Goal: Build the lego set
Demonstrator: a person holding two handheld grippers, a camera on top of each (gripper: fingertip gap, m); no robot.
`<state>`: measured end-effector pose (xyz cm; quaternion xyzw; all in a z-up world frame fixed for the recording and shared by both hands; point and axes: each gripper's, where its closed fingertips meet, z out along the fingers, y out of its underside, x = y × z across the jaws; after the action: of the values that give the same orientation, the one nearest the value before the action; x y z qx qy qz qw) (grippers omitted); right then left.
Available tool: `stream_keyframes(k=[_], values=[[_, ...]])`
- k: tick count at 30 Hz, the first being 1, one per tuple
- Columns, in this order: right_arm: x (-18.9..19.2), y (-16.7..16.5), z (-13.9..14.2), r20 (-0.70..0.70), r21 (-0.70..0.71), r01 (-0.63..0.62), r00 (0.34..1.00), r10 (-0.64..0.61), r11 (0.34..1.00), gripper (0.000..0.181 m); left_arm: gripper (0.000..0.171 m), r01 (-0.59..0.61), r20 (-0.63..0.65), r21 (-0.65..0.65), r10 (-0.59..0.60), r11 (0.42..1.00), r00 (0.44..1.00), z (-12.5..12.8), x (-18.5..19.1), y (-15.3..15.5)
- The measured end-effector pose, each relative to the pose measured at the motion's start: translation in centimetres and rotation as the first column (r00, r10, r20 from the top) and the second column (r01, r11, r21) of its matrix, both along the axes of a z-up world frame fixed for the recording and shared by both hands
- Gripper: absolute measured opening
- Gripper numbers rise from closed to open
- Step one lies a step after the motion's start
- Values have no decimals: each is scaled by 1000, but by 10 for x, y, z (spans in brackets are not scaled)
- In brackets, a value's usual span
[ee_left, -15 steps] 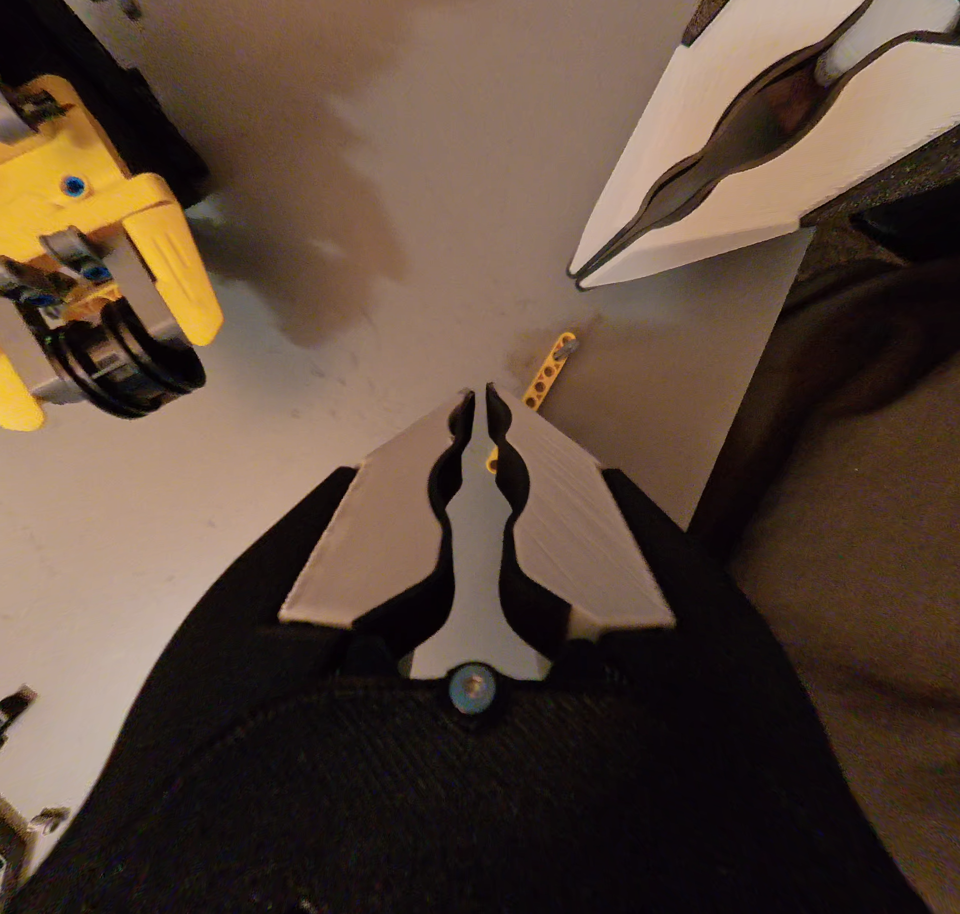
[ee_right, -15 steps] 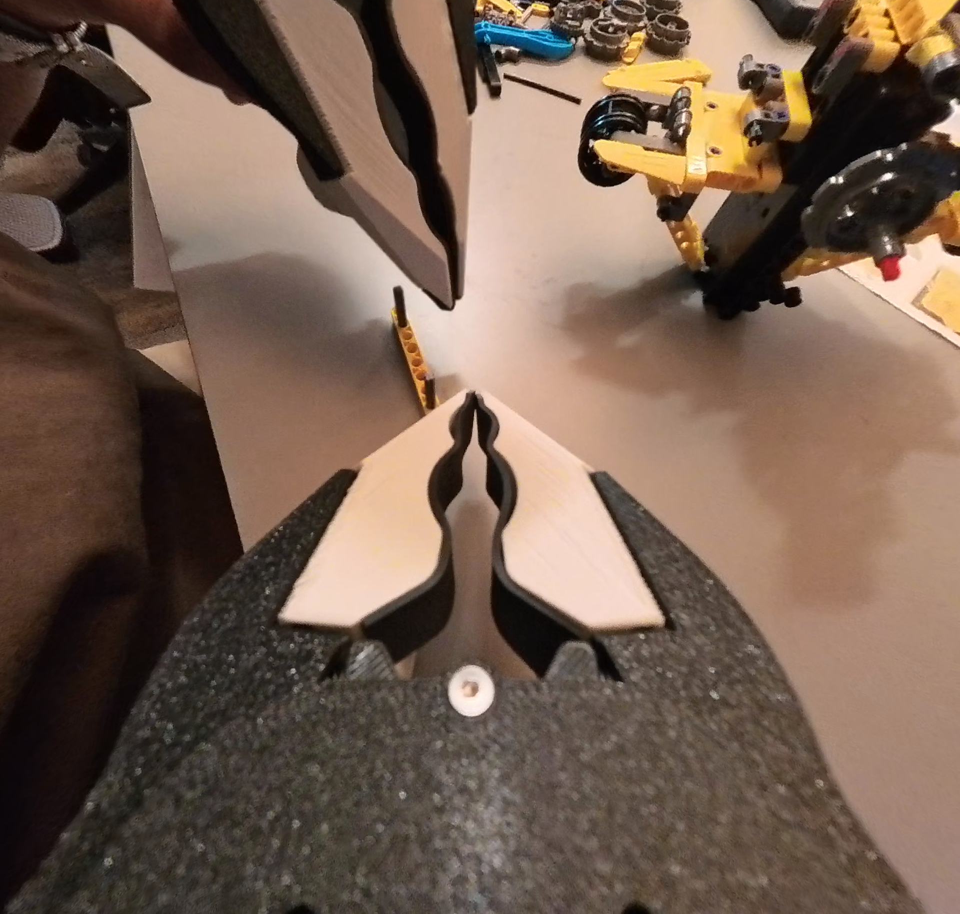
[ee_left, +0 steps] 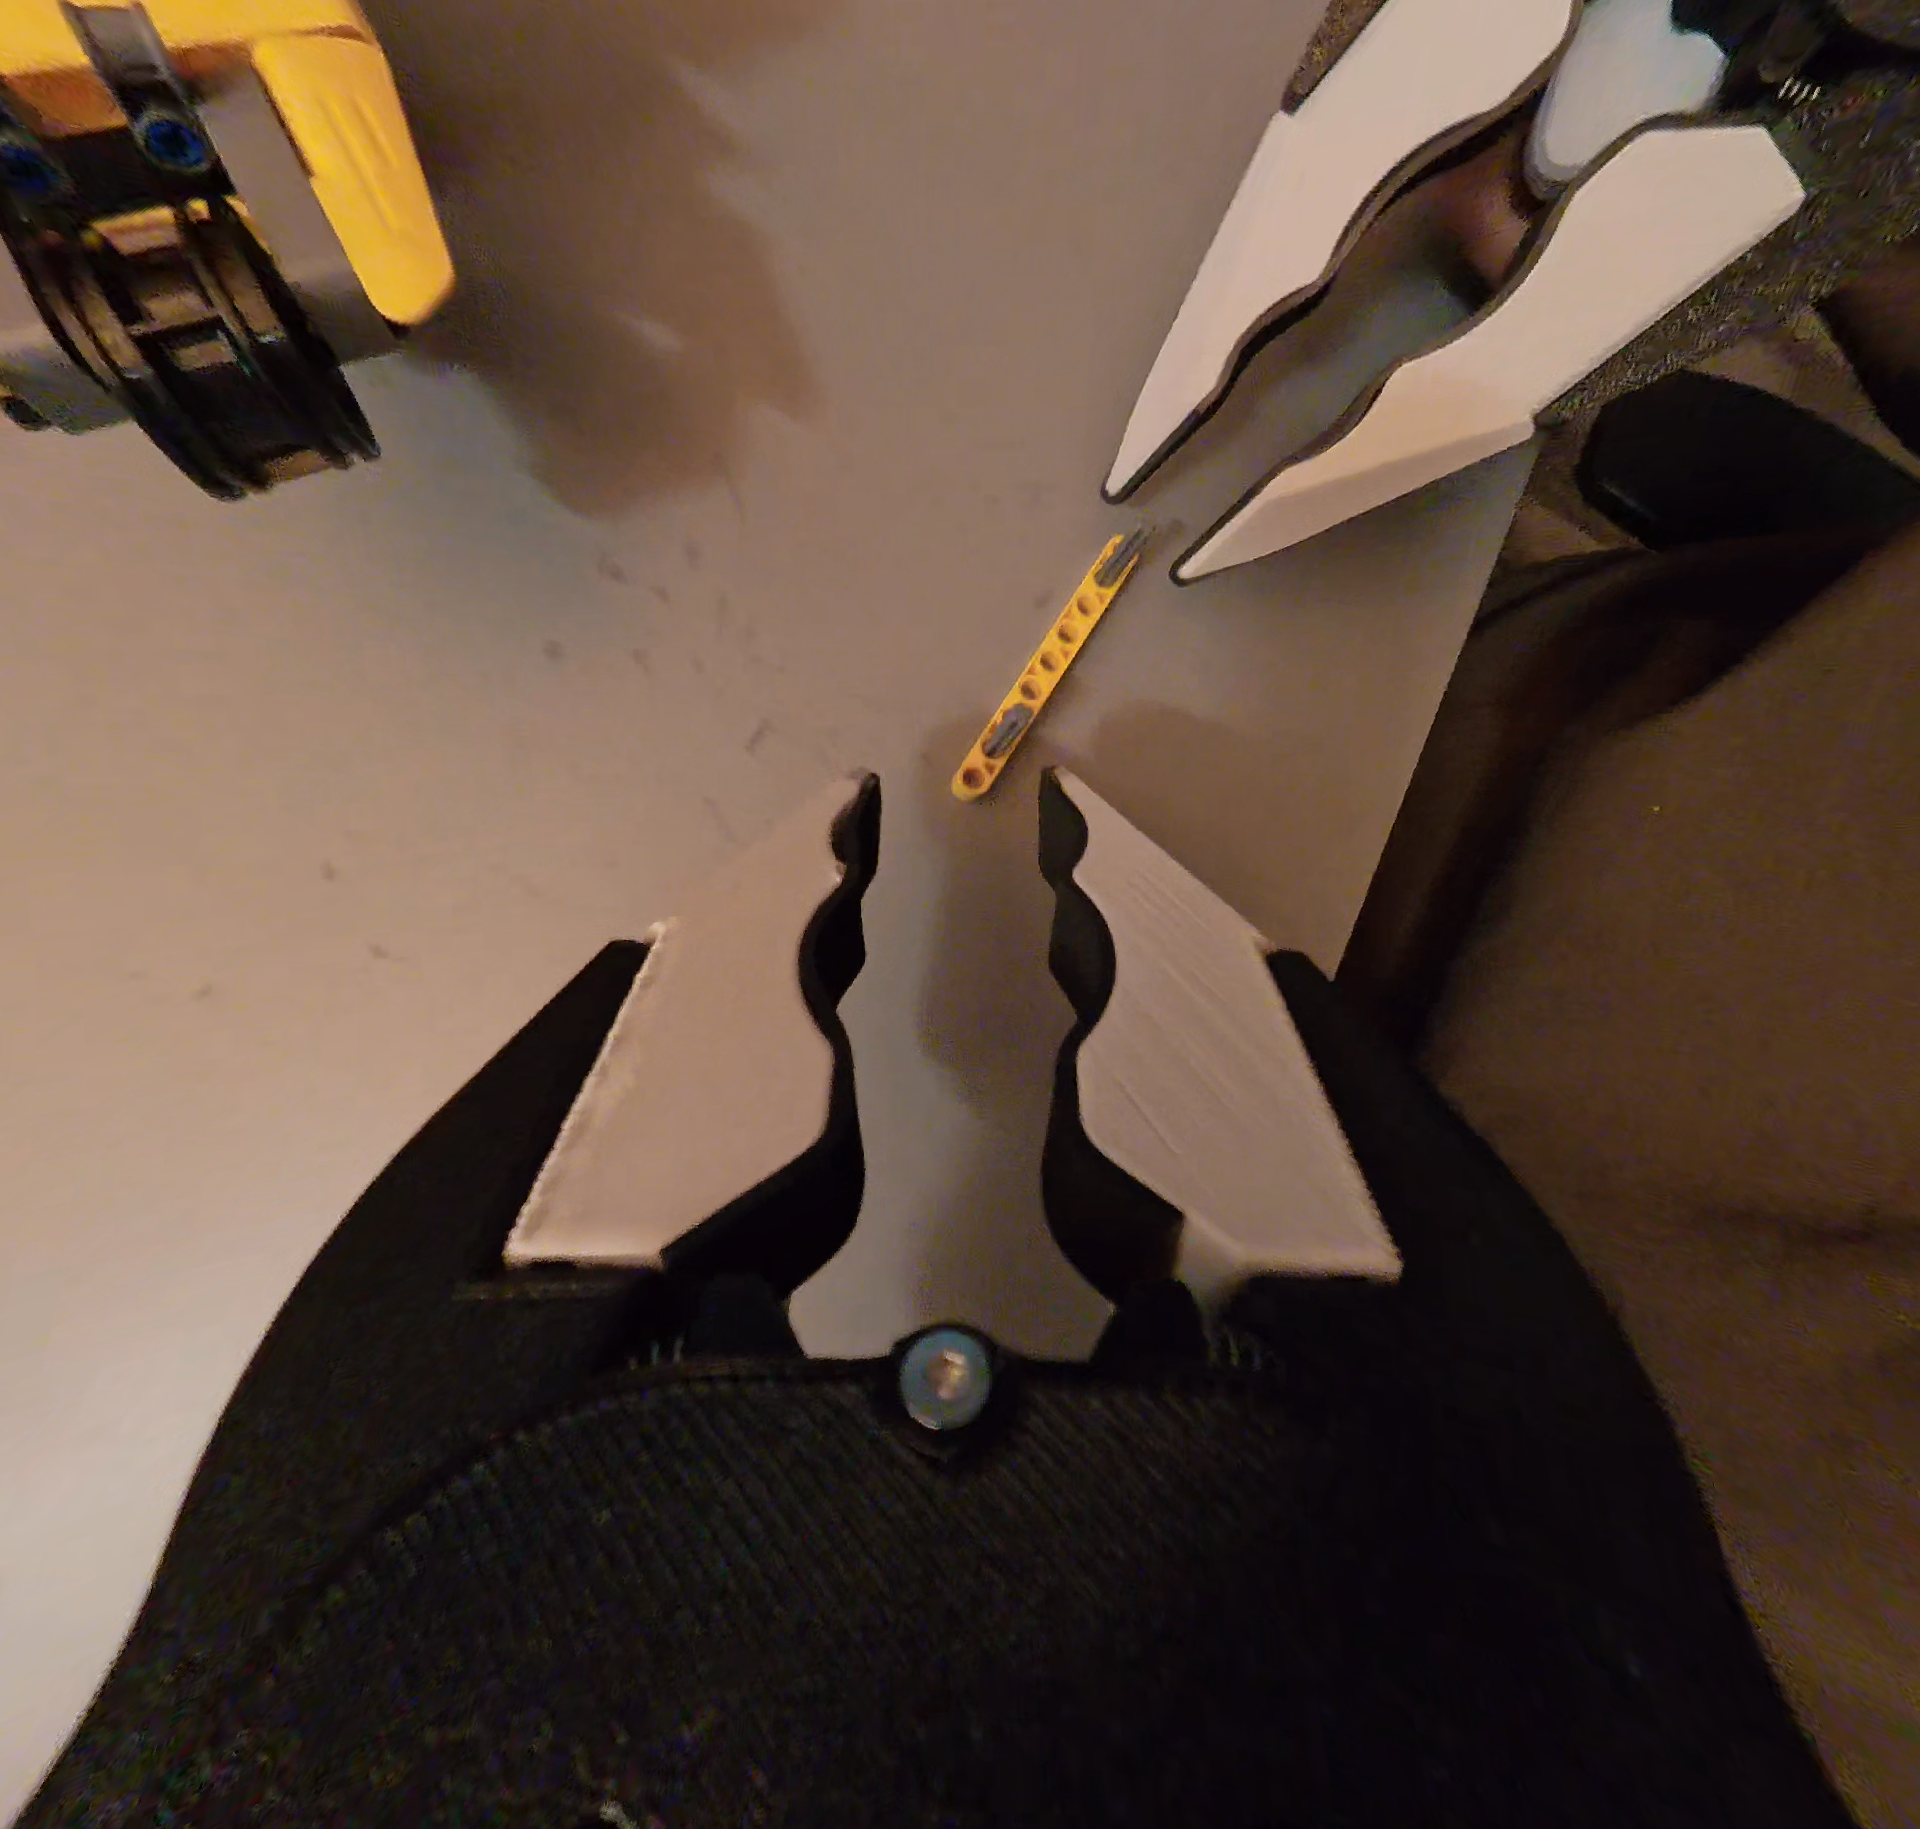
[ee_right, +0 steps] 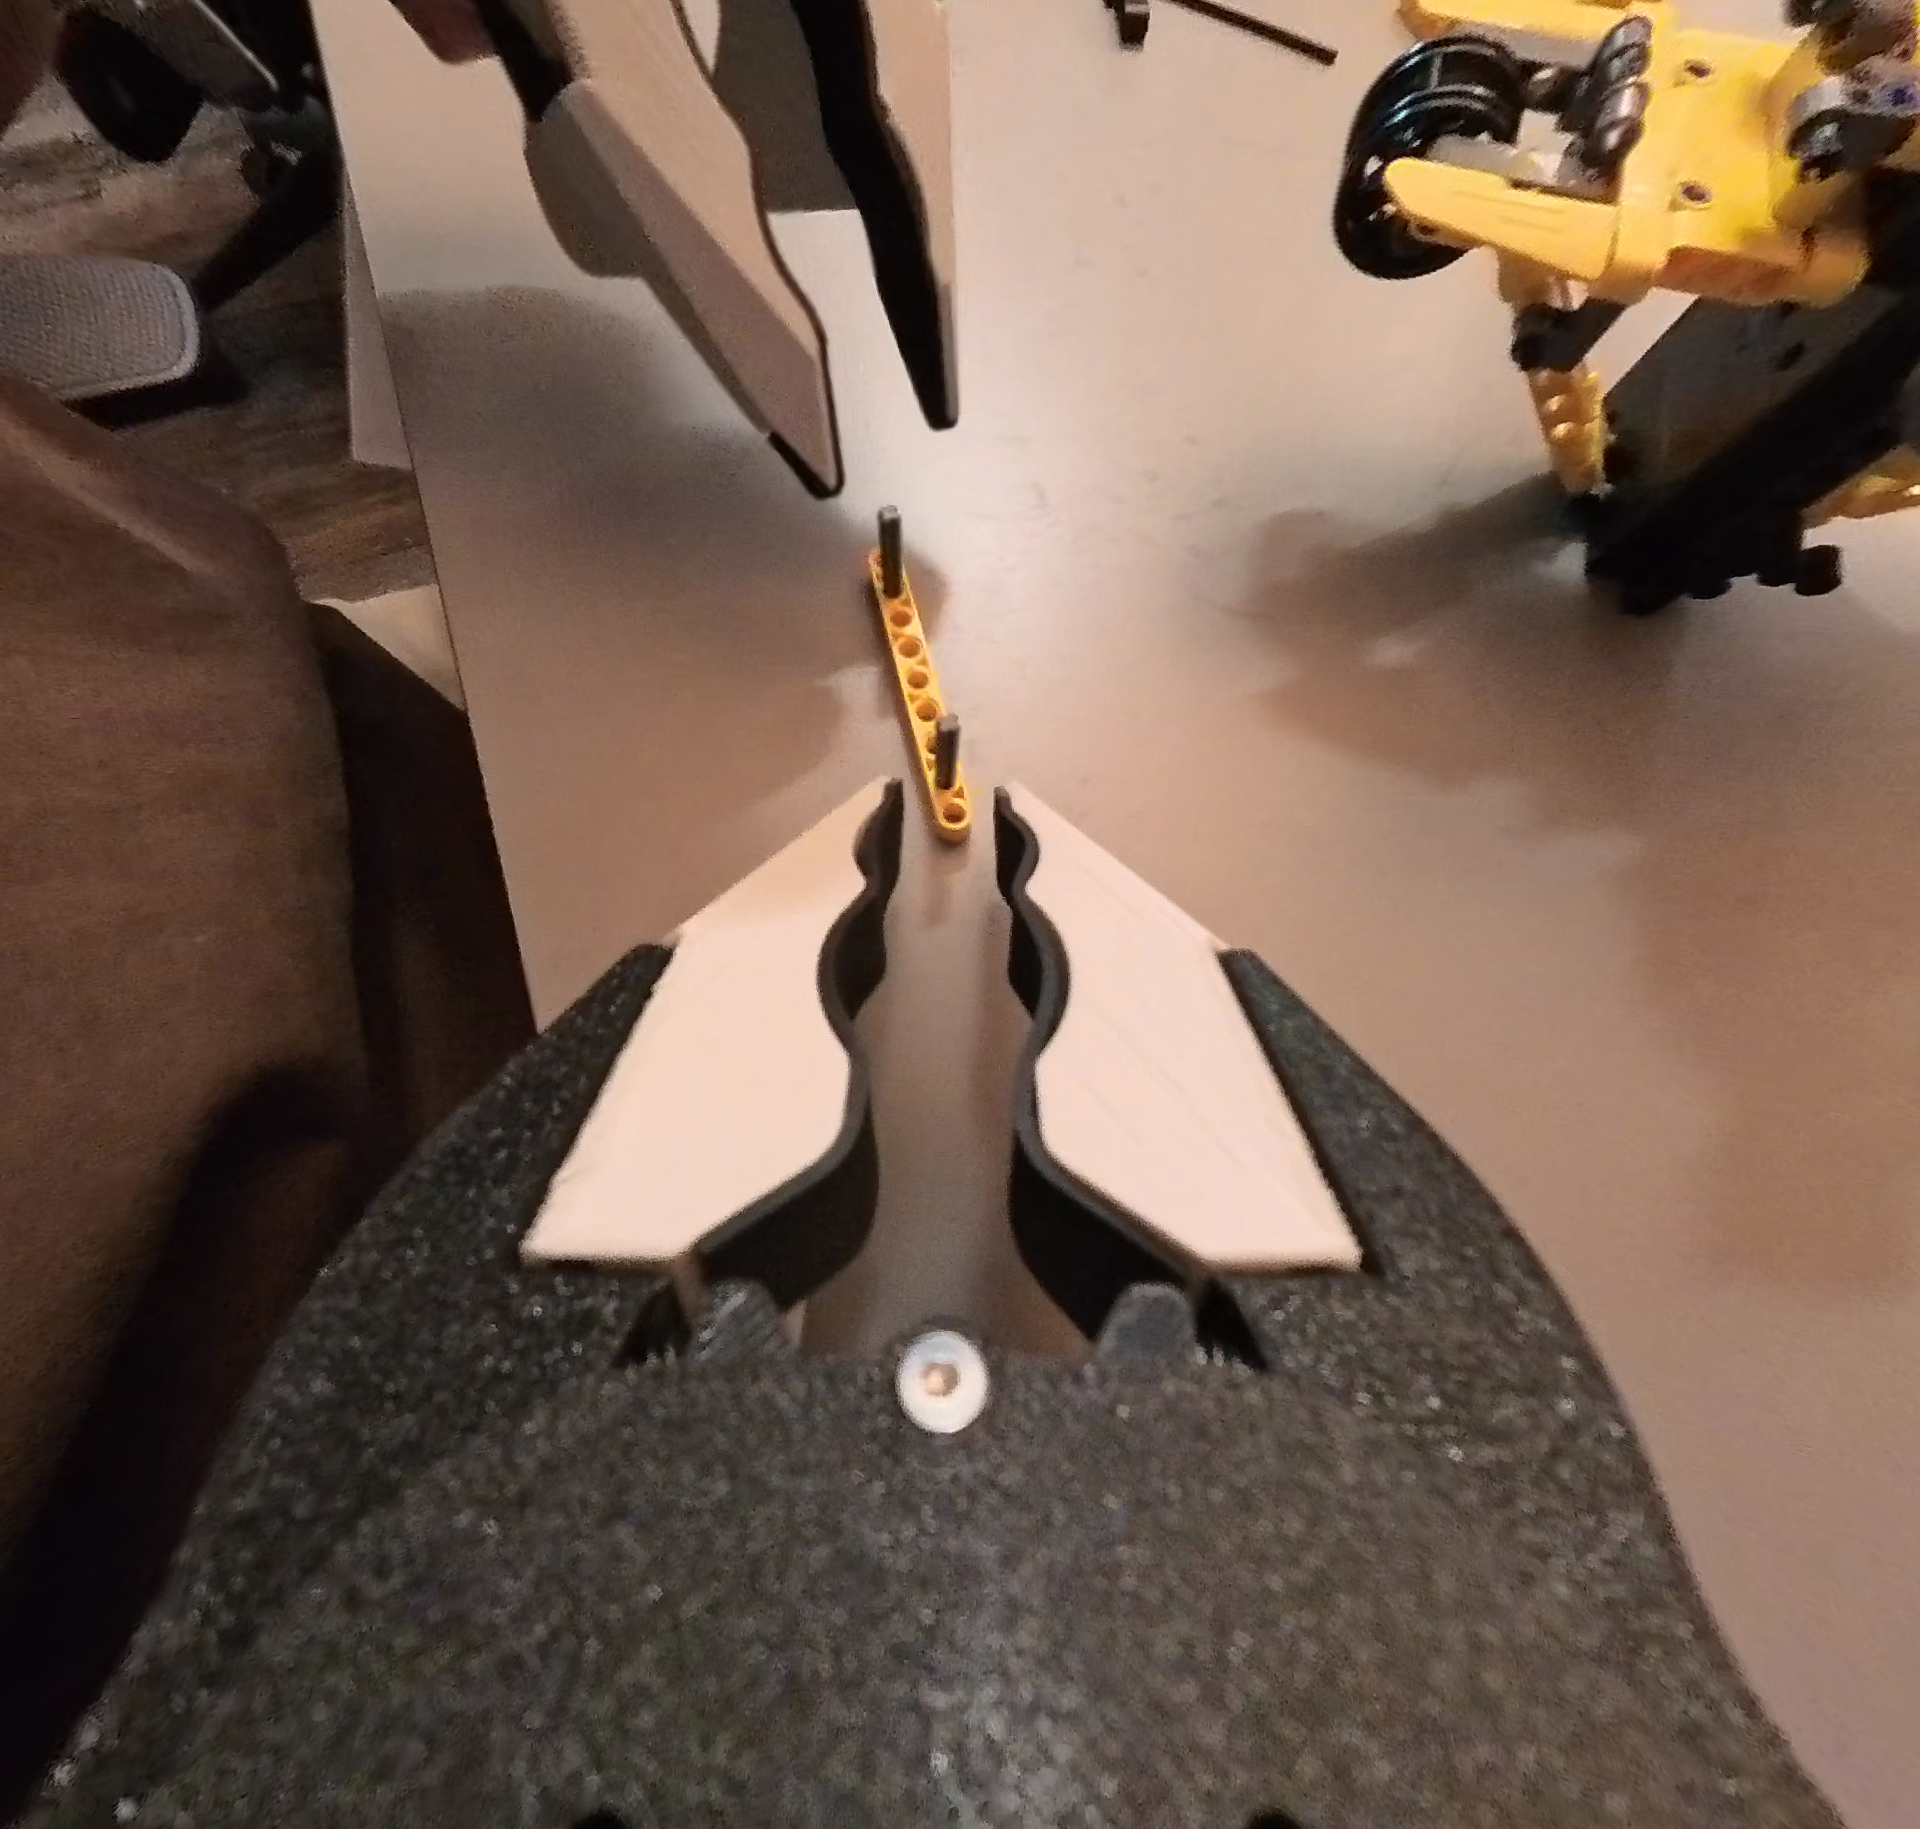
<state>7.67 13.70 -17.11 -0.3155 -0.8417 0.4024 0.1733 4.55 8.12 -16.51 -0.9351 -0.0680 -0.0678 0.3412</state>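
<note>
Left gripper and right gripper: both with jaws apart, holding nothing. Yellow perforated beam with two dark pins lies flat on grey table between them, one end near each gripper's tips. Yellow-black model stands well apart.

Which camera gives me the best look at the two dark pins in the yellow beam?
The right wrist view: both dark pins stand visibly upright out of the yellow beam, lying on the table. The left wrist view looks down on the beam, so the pins show only as short dark marks.
</note>
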Motion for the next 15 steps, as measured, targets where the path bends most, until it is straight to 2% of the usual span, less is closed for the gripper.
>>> stream_keyframes(k=[8,15], values=[[-7,2,-11,12,91,13,1000,-14,996,14,22,24,-37,-27,-25,999,999,-21,3,5],[-9,7,-13,32,79,31,999,-33,996,10,14,40,-26,16,-39,999,999,-22,8,10]])
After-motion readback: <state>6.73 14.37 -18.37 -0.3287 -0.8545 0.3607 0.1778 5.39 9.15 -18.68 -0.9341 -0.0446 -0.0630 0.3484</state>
